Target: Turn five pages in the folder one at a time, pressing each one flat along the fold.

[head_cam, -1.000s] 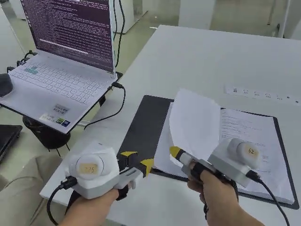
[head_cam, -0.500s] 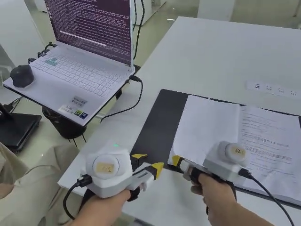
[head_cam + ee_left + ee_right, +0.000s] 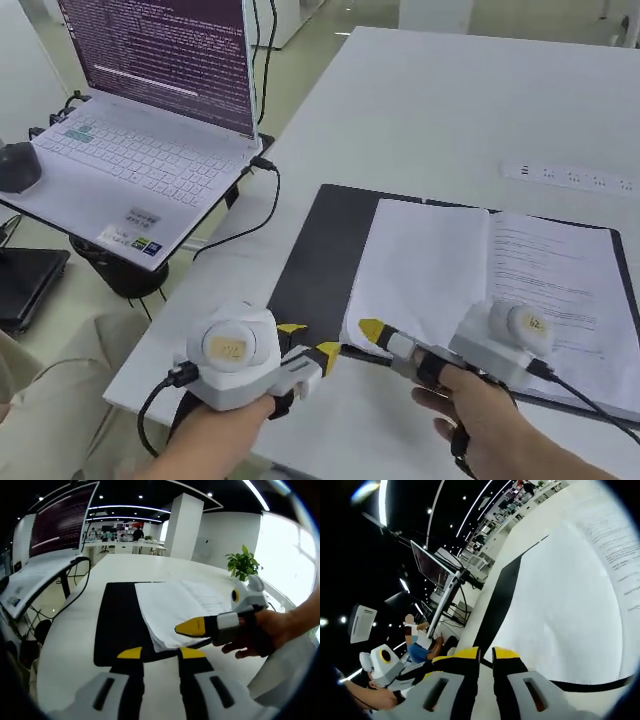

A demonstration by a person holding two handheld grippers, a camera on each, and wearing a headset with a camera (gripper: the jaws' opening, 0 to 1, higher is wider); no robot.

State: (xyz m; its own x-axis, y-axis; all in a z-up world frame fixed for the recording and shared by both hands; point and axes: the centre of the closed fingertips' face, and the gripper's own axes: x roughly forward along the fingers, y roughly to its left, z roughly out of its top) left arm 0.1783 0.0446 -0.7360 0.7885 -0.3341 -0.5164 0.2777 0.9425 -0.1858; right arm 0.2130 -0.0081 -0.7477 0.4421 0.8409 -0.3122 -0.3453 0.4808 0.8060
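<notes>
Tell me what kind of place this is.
Probably an open-plan office or lab: a laptop, a big white table with a power strip, and a potted plant.

Workbench from above: an open folder (image 3: 315, 250) lies on the near part of a table (image 3: 450, 100). A turned page (image 3: 425, 270) lies left of its fold and a printed page (image 3: 560, 280) right of it. A power strip (image 3: 570, 180) sits behind the folder. A laptop (image 3: 140, 150) stands off the table's left edge, with a mouse (image 3: 15, 165) just to its left. At the near edge, the left gripper (image 3: 310, 340) is before the folder's left cover, and the right gripper (image 3: 372, 330) is at the turned page's near left corner.
</notes>
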